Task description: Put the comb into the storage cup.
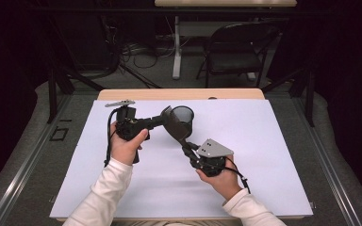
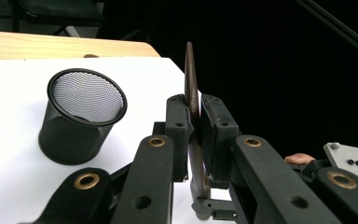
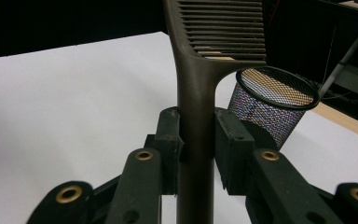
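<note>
We hold the brown comb [image 3: 200,84] in the air over the white table [image 1: 264,141], our right gripper [image 3: 196,140] clamped on its handle and our left gripper [image 2: 194,128] clamped on its flat edge, just beside the black mesh cup [image 2: 81,116].

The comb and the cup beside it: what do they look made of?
Comb: looks like moulded plastic, dark brown with a matte sheen; handle and teeth are one smooth piece. Cup: black wire mesh, probably painted metal; light shows through its fine weave under a solid rim. Both grippers are shut on the comb.
</note>
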`<action>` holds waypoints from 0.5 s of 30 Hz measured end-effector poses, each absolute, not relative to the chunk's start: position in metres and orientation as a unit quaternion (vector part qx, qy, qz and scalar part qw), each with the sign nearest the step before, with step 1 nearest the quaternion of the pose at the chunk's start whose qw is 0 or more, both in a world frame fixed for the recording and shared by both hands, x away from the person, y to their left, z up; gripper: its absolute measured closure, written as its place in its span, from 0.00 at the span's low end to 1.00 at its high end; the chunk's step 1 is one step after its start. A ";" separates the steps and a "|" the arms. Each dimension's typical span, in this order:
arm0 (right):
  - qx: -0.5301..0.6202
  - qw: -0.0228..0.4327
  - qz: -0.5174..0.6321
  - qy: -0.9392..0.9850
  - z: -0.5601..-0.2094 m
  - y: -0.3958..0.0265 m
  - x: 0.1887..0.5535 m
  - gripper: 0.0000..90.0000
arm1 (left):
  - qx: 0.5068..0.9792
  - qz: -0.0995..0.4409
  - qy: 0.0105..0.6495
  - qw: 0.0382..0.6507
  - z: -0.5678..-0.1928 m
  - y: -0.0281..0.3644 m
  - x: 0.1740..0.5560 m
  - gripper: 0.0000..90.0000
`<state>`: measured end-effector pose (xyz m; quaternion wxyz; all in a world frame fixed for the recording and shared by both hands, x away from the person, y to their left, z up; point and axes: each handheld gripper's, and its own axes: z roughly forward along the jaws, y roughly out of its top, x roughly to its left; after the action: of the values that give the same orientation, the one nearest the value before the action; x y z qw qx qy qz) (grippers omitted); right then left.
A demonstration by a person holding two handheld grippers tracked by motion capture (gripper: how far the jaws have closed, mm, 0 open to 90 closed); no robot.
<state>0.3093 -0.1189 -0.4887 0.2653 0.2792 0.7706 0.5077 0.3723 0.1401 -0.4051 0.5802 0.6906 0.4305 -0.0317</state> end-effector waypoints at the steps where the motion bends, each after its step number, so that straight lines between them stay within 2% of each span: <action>1: 0.280 0.265 0.508 0.771 -0.489 -0.119 0.309 0.81 | 0.690 -0.034 0.431 0.581 -0.405 0.140 0.372 0.91; 15: 0.280 0.265 0.505 0.772 -0.490 -0.120 0.310 0.81 | 0.677 -0.064 0.442 0.585 -0.407 0.141 0.375 0.93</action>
<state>0.3101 -0.1197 -0.4899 0.2647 0.2804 0.7724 0.5047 0.3754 0.1413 -0.4075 0.5849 0.6767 0.4425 -0.0645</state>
